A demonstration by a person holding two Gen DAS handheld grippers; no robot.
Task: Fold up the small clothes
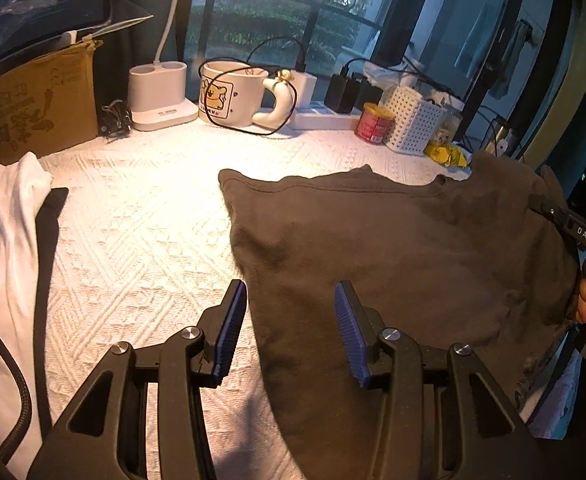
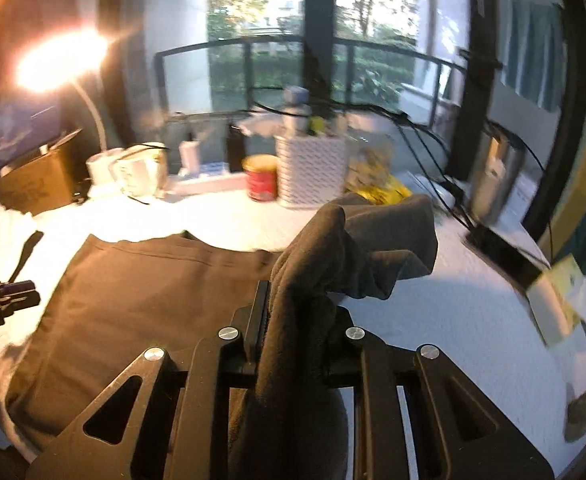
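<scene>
A dark brown-grey garment (image 1: pixel 393 248) lies spread on the white textured cloth, its right side lifted. My left gripper (image 1: pixel 291 312) is open, blue pads (image 1: pixel 233 320) apart, hovering over the garment's left edge near the front. My right gripper (image 2: pixel 297 312) is shut on a bunched fold of the garment (image 2: pixel 357 252) and holds it up above the table; the rest of the garment (image 2: pixel 141 300) stretches flat to the left. The right gripper also shows at the right edge of the left wrist view (image 1: pixel 573 228), where its jaws are hidden.
A white garment (image 1: pixel 1 240) lies at the left. Along the back stand a cardboard box (image 1: pixel 33 108), a white lamp base (image 1: pixel 161 96), a mug (image 1: pixel 233 94), a power strip, a red tin (image 1: pixel 373 122) and a white perforated basket (image 1: pixel 413 120). Cables run at right.
</scene>
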